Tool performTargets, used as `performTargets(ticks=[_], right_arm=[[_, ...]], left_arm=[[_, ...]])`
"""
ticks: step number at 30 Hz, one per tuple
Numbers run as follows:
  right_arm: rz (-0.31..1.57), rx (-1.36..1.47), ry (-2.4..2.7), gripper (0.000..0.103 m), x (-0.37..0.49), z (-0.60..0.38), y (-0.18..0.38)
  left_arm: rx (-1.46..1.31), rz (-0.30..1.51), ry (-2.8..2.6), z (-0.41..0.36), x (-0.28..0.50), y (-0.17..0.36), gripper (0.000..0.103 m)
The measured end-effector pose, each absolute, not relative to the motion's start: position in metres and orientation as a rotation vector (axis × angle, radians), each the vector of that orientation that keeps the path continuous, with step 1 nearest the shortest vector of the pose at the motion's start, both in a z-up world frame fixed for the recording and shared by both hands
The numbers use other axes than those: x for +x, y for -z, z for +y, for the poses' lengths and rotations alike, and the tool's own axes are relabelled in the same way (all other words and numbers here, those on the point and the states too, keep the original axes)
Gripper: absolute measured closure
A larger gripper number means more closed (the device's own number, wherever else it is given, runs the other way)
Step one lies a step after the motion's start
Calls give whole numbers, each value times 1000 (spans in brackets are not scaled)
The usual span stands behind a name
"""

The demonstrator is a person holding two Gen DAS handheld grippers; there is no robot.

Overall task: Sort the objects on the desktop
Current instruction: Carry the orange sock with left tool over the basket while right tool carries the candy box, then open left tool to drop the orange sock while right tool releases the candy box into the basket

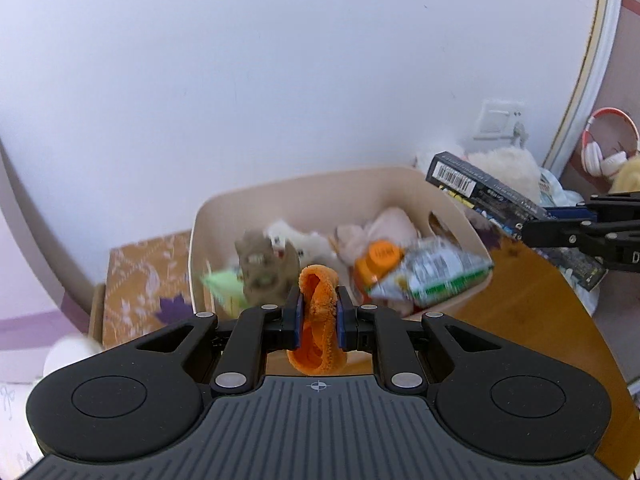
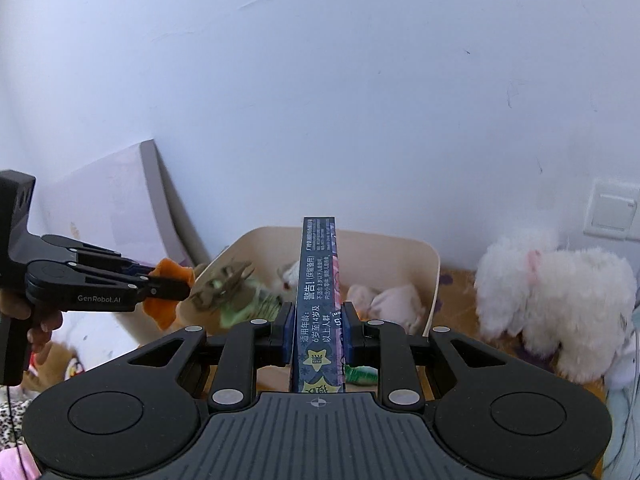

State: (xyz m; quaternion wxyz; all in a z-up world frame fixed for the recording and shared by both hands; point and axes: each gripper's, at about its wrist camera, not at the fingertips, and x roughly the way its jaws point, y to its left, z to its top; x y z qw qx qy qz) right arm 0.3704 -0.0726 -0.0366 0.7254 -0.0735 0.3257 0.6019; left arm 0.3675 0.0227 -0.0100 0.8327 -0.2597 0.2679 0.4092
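Note:
My left gripper (image 1: 319, 306) is shut on a fuzzy orange band (image 1: 318, 320), held in the air just in front of a cream bin (image 1: 304, 196). The same orange band (image 2: 168, 276) shows at the left of the right wrist view, pinched in the left gripper (image 2: 176, 284). My right gripper (image 2: 317, 328) is shut on a long dark blue box (image 2: 318, 300) with printed text, held edge-up before the bin (image 2: 400, 248). That box (image 1: 480, 192) juts in from the right of the left wrist view, beside the bin. The bin holds soft toys, an orange-capped bottle (image 1: 378, 260) and a snack packet (image 1: 436, 276).
A white fluffy plush (image 2: 556, 292) sits to the bin's right on the patterned wooden desk (image 1: 144, 280). Red and white headphones (image 1: 608, 148) hang at the far right. A wall socket (image 2: 612, 210) is behind. A person's hand (image 2: 36, 320) holds the left gripper's handle.

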Motion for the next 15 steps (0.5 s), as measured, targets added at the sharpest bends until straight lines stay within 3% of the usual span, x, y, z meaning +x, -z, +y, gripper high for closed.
performTargets(ticks=[15], right_arm=[[819, -248, -1208, 81, 380, -1, 79]], left_arm=[[-599, 630, -989, 76, 406, 33, 88]])
